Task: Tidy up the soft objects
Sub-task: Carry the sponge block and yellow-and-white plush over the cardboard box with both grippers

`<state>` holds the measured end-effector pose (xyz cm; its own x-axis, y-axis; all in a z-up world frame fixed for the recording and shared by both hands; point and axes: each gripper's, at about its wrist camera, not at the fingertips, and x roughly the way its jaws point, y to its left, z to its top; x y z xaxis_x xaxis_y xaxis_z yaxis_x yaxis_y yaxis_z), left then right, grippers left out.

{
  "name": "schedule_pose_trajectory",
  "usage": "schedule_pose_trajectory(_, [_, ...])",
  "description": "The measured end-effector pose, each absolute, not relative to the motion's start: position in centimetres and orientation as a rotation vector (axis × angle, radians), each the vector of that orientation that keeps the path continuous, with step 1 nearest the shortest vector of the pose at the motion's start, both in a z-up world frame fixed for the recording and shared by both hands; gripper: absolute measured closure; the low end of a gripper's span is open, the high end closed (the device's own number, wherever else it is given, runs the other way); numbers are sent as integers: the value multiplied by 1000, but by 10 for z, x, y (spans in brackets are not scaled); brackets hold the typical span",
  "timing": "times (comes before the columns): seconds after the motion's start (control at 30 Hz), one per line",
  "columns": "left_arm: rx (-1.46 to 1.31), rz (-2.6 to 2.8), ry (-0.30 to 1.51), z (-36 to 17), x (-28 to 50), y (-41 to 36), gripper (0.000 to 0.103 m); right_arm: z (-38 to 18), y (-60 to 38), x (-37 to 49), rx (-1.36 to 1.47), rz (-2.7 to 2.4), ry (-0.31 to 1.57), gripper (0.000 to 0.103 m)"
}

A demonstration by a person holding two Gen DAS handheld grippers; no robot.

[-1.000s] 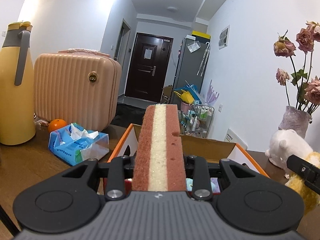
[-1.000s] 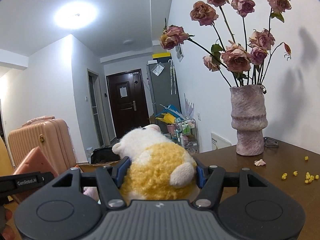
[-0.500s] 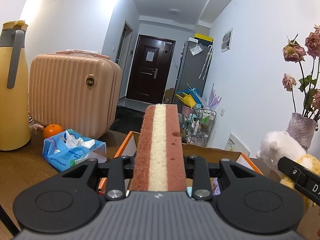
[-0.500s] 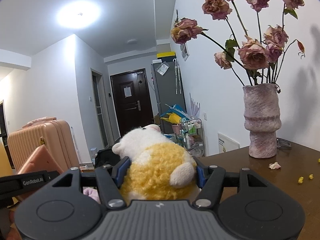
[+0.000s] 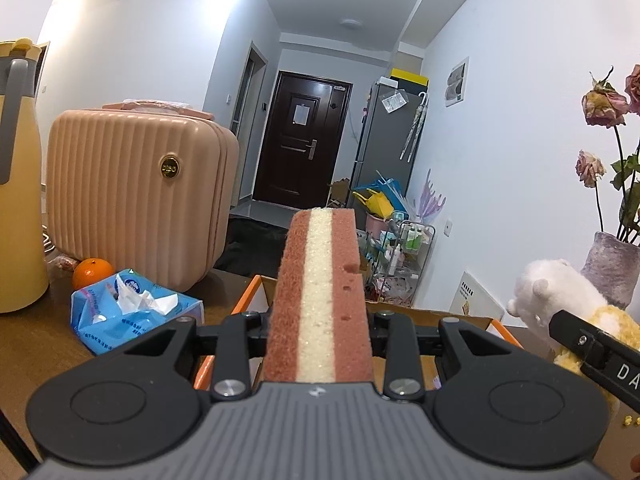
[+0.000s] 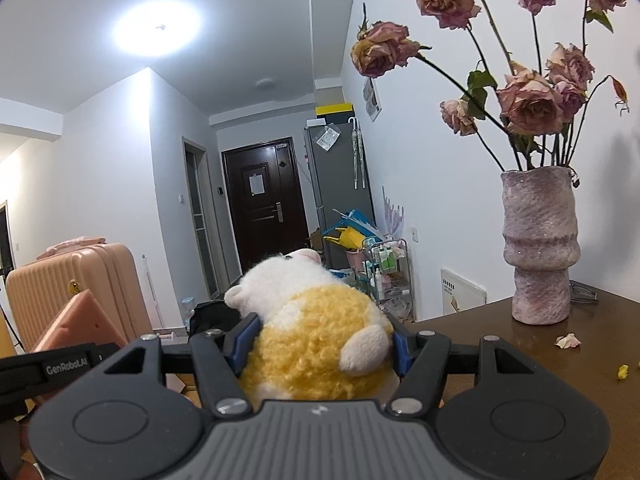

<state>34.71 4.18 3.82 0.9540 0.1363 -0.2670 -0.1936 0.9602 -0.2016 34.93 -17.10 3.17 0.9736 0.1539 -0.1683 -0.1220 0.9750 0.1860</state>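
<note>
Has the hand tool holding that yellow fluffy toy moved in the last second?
Yes. The right gripper, shut on the plush toy, has shifted left: the vase slid toward the right edge of its view.

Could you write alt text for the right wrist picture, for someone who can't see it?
A claw grips a yellow and white plush toy above a brown table. To the right stands a vase of wilted roses; a dark door lies down the hall.

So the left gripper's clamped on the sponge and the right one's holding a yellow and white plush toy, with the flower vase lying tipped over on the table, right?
Not quite: the right wrist view shows the vase standing upright on the table. The left gripper does clamp the sponge; the right gripper holds the plush toy.
</note>
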Motion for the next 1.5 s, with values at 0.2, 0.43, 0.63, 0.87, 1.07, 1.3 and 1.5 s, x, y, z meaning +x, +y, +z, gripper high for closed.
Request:
schedule_pose_trajectory(0.2, [-225,171,252,38,361,43,72,28,-165,363,165,145,187,40])
schedule_pose_trajectory(0.43, [-221,172,252,38,370,43,72,25,-162,372,159,147,194,40])
schedule_pose_trajectory(0.63, [-210,170,256,37,382,44,72,25,-160,380,157,150,204,40])
schedule_pose_trajectory(0.87, [-174,171,266,31,393,39,72,22,-158,396,152,163,248,40])
schedule_pose_trajectory(1.07, [-139,171,294,23,405,35,71,15,-154,410,144,172,295,40])
schedule_pose_trajectory(1.3, [-87,172,328,10,414,27,71,1,-148,418,118,169,349,40])
schedule_pose_trajectory(1.5, [-44,175,343,1,416,21,71,-7,-146,421,105,165,380,40])
